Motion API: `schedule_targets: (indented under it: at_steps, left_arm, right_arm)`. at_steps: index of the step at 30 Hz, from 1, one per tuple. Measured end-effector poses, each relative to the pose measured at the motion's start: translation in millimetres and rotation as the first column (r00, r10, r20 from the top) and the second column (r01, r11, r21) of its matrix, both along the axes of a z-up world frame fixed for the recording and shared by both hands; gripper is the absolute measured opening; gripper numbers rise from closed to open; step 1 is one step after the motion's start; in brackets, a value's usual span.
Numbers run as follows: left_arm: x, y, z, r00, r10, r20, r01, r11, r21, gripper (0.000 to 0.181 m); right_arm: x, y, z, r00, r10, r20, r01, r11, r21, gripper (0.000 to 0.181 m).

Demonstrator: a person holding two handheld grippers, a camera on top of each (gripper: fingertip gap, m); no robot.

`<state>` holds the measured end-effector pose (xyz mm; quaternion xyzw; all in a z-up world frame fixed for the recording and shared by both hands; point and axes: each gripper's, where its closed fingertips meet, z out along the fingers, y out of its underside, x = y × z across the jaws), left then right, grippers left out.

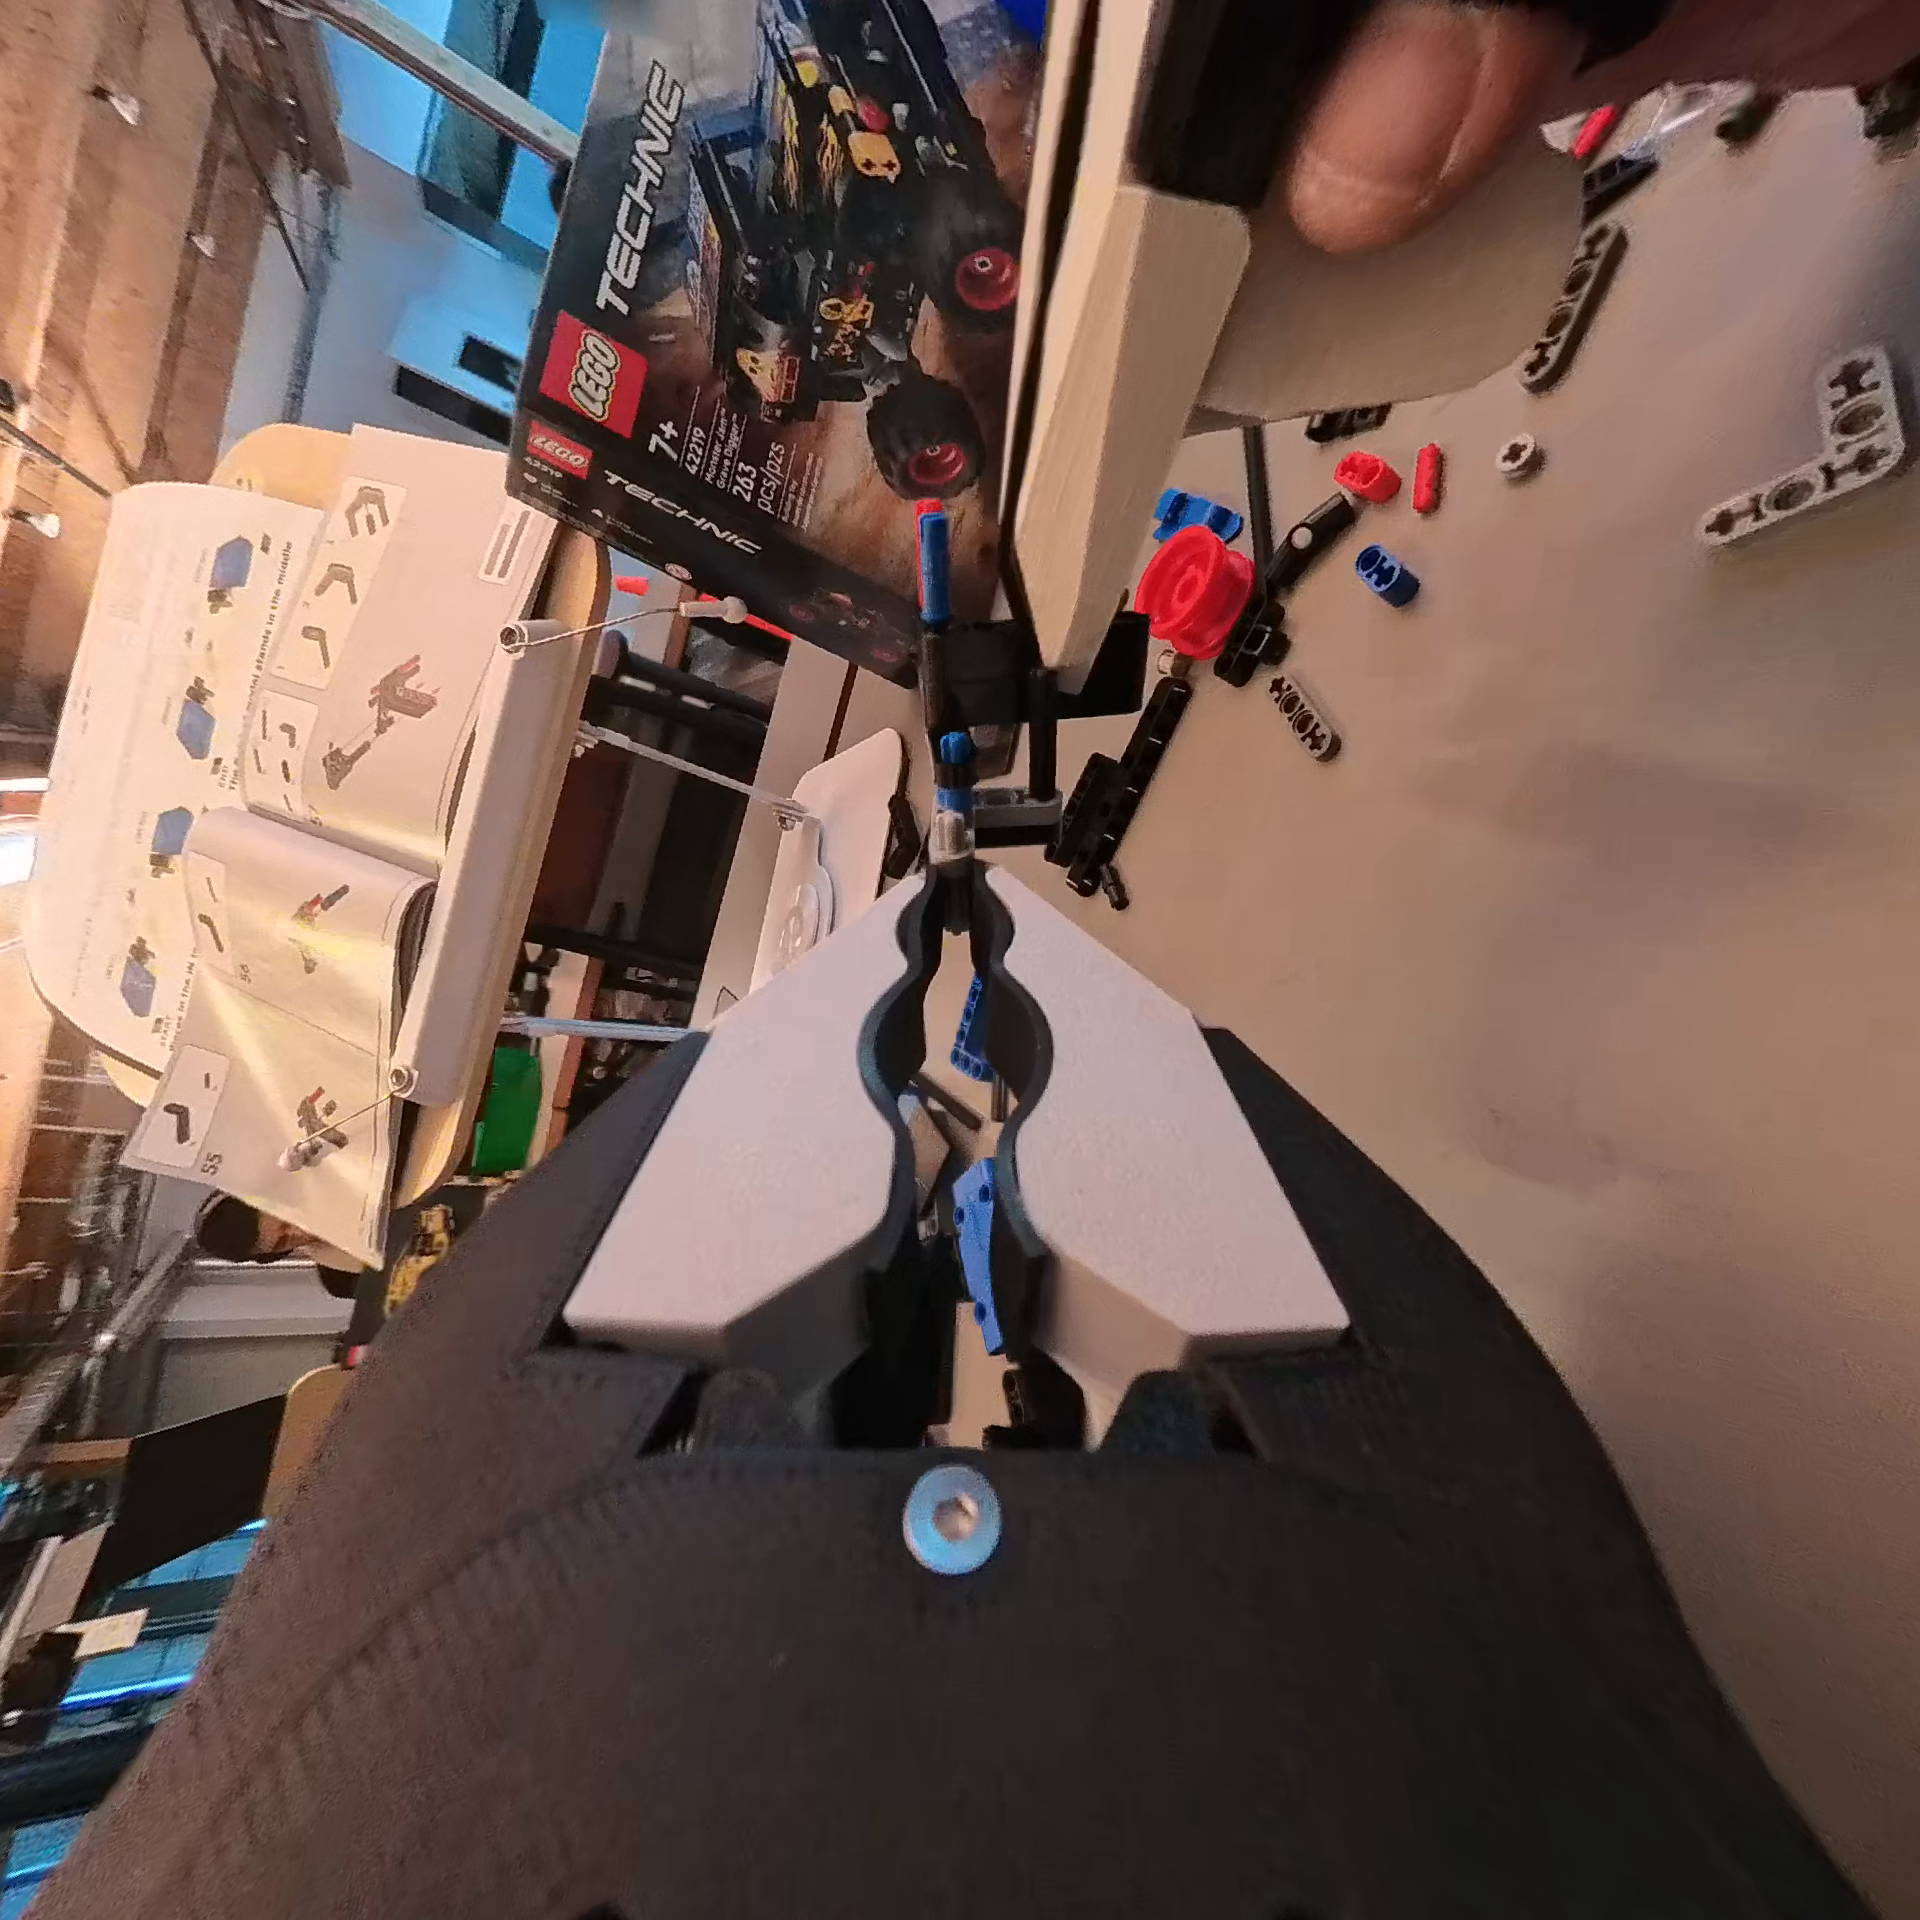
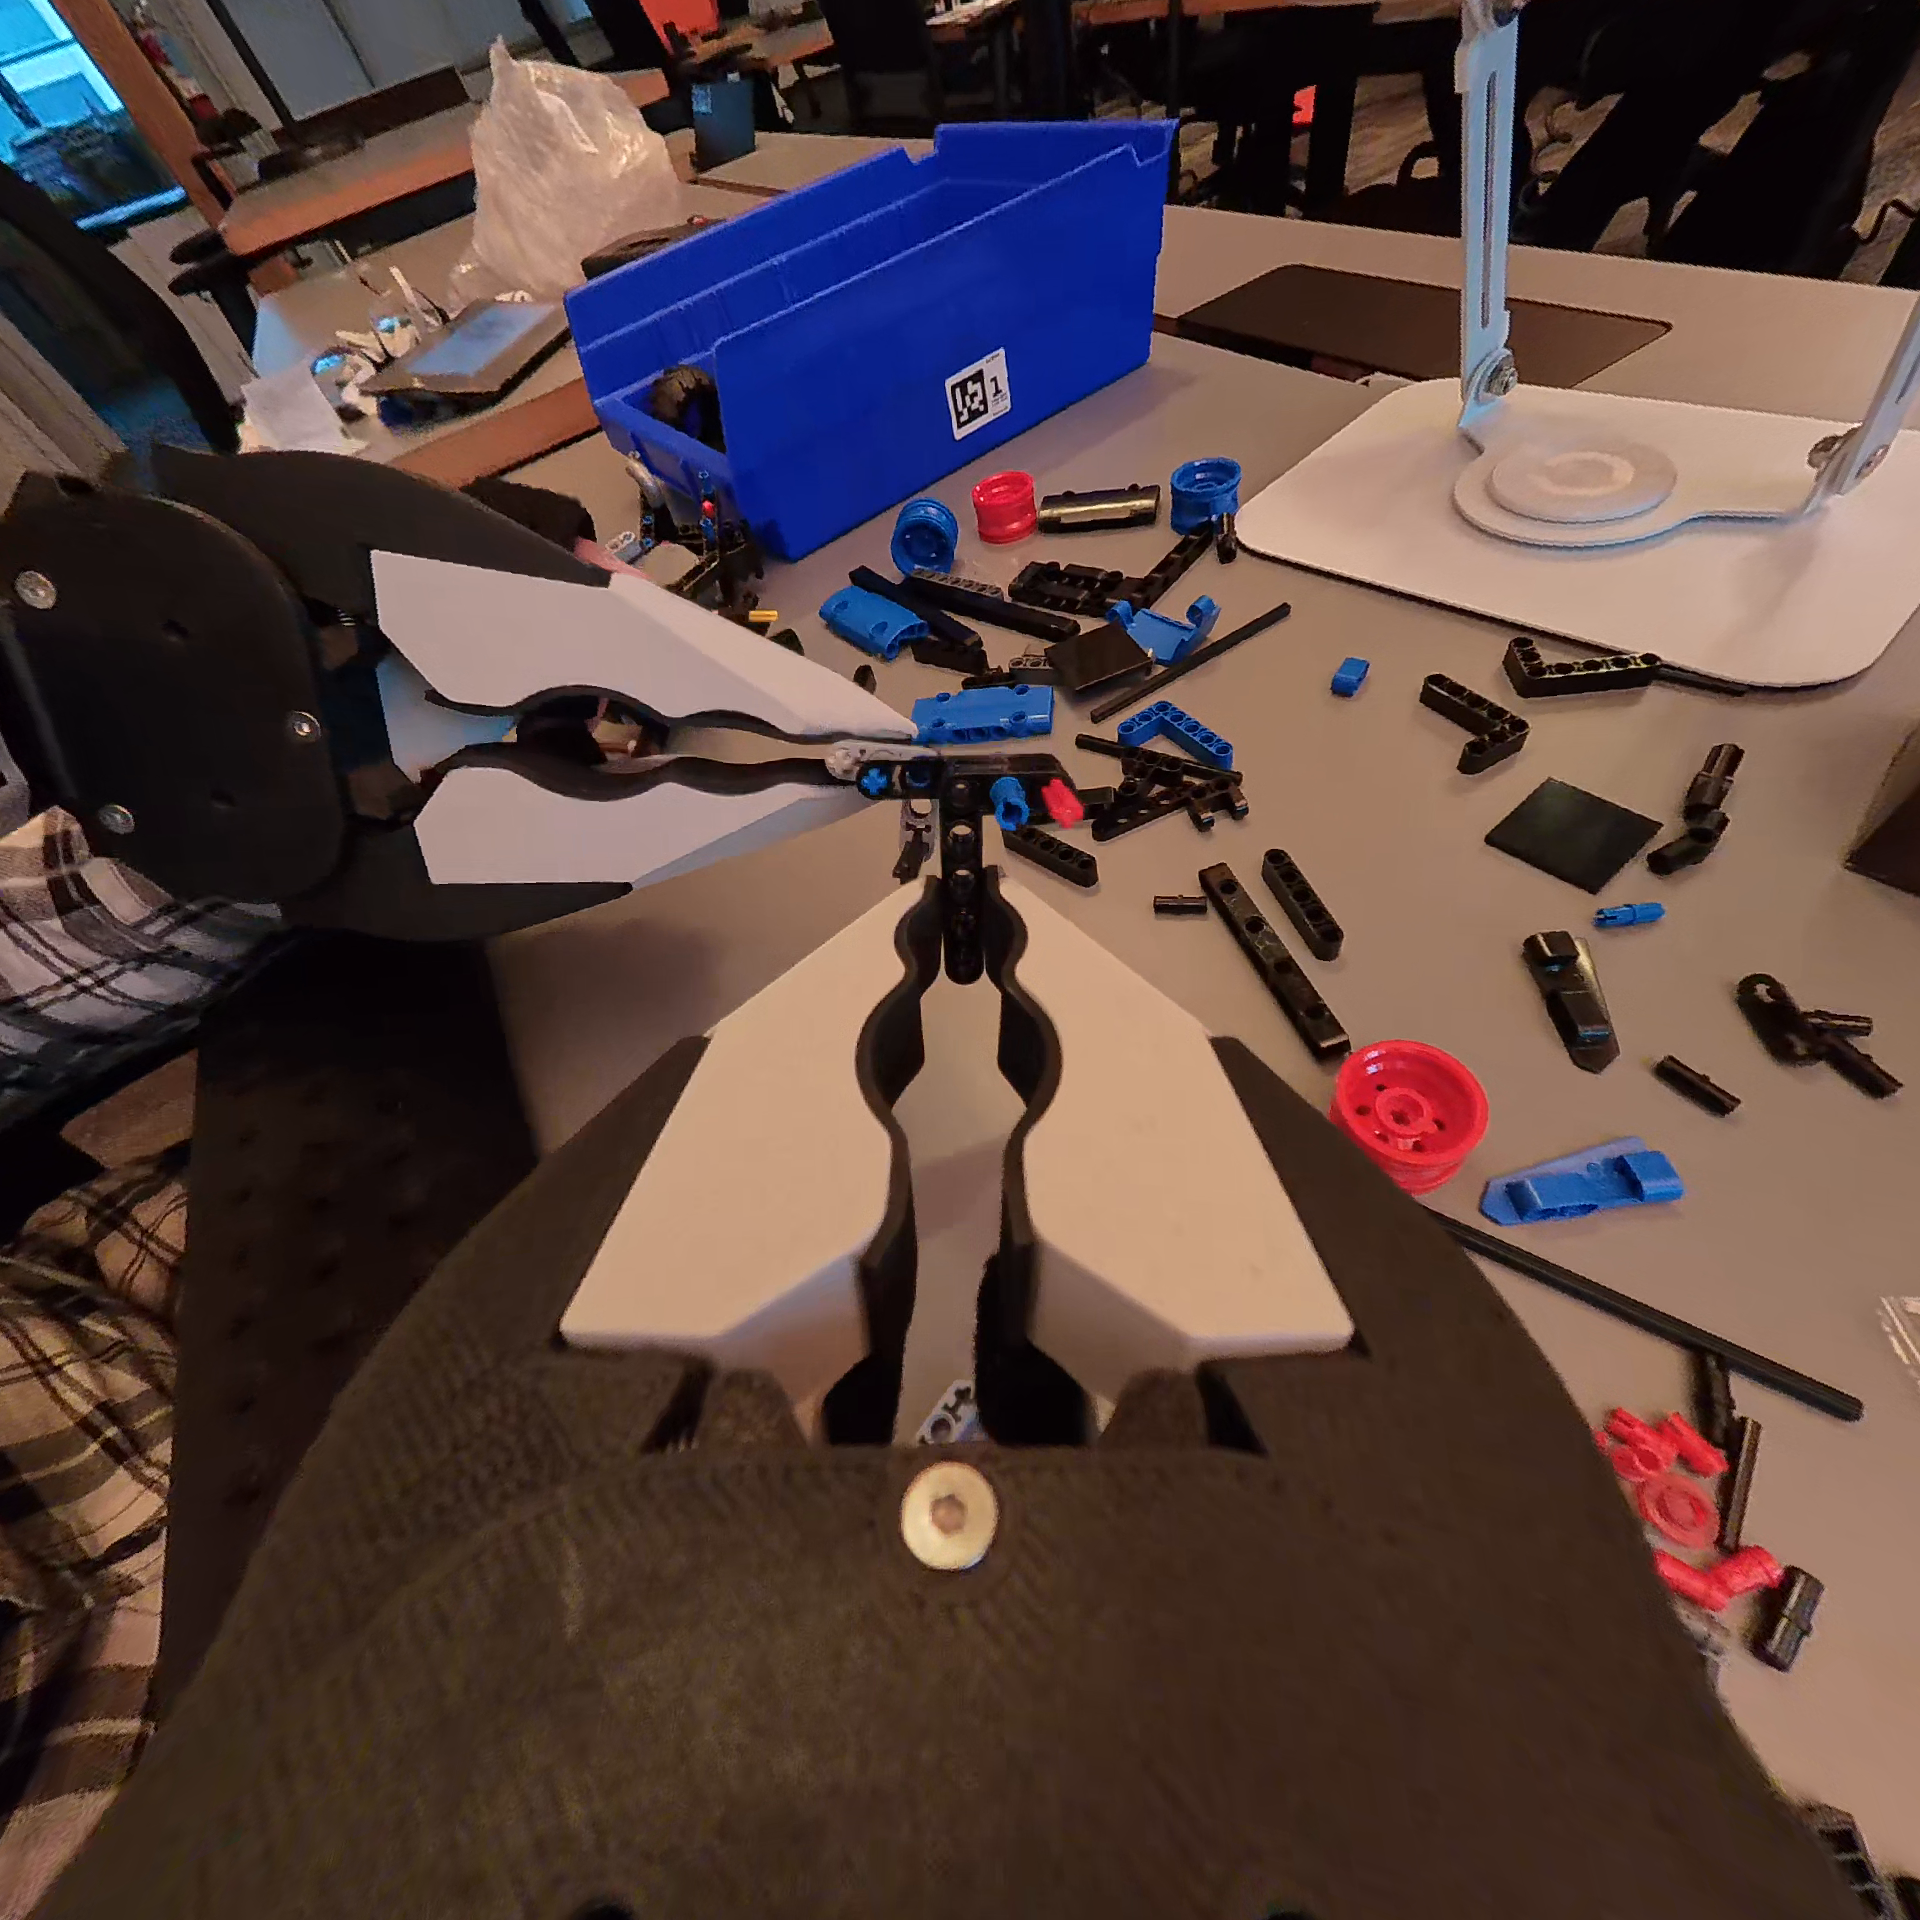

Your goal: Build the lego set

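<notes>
A small Lego assembly (image 2: 966, 779) of black beams with blue pins, a red pin and a grey end piece is held above the table between both grippers. My left gripper (image 2: 883, 753) comes in from the left and is shut on the assembly's grey and black left end. My right gripper (image 2: 961, 899) is shut on the black beam (image 2: 961, 925) that hangs down from the assembly. In the left wrist view the left gripper (image 1: 951, 894) pinches the assembly (image 1: 971, 665) from below, and the right gripper's white fingers (image 1: 1122, 416) reach in from above, with a thumb behind them.
Many loose black, blue and red parts lie on the grey table (image 2: 1455, 831): a red wheel hub (image 2: 1408, 1112), a blue panel (image 2: 1579, 1184), long black beams. A blue bin (image 2: 883, 343) stands behind, a white stand base (image 2: 1558, 582) at right. The set's box (image 1: 748, 364) and an open instruction booklet (image 1: 312, 831) stand beyond. Both grippers' tips are close together, under 4 cm apart.
</notes>
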<state>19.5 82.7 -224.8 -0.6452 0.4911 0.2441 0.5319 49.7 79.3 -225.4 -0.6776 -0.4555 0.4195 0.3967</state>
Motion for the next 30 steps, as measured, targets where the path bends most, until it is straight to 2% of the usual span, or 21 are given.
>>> schedule_targets:
  at_steps: [13, 18, 30]
  left_arm:
    - [5, 6, -20, 0.989, 0.001, -0.147, 0.000, 1.000, 0.008, 0.001]
    - [6, 5, -18, 0.984, -0.011, -0.179, 0.016, 1.000, 0.026, 0.001]
    - [9, 11, -15, 0.987, -0.013, -0.158, 0.022, 0.998, 0.052, 0.001]
  right_arm:
    - [7, 3, -25, 0.993, 0.017, 0.119, -0.008, 0.997, -0.073, 0.005]
    - [8, 3, -29, 0.990, 0.036, 0.135, -0.025, 0.996, -0.085, 0.005]
    - [8, 4, -23, 0.998, 0.026, 0.055, -0.018, 0.988, -0.151, 0.005]
